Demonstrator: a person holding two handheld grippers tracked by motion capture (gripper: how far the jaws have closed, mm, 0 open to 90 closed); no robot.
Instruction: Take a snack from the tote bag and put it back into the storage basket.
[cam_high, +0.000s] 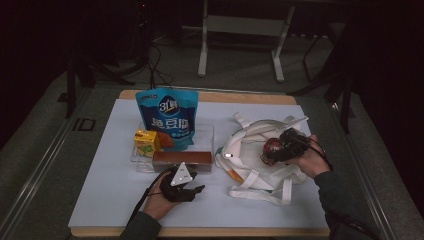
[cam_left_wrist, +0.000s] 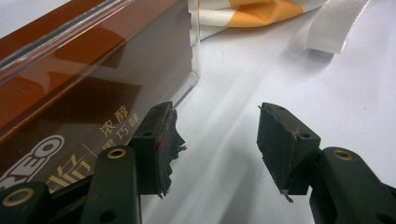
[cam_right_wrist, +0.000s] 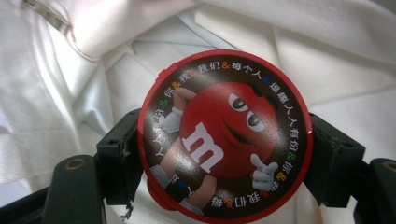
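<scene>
My right gripper (cam_high: 274, 152) is shut on a round red candy tub (cam_high: 270, 149) and holds it over the white cloth bag (cam_high: 255, 172). In the right gripper view the tub's lid (cam_right_wrist: 225, 133) faces me, printed with a red cartoon character, and a black pad (cam_right_wrist: 119, 158) presses each side. My left gripper (cam_high: 195, 192) rests on the table near the front, open, with nothing between its fingertips (cam_left_wrist: 161, 144). Just beyond it stands a brown box (cam_left_wrist: 70, 88) inside a clear tray (cam_high: 207, 131), and that box (cam_high: 182, 158) lies along the tray's near wall.
The tray also carries a blue snack pouch (cam_high: 168, 117) standing upright and a small yellow drink carton (cam_high: 146, 142). The bag's straps (cam_high: 267, 195) trail toward the table's front. A white sheet (cam_high: 105, 180) covers the tabletop. Dark floor and a metal stand (cam_high: 240, 30) lie beyond.
</scene>
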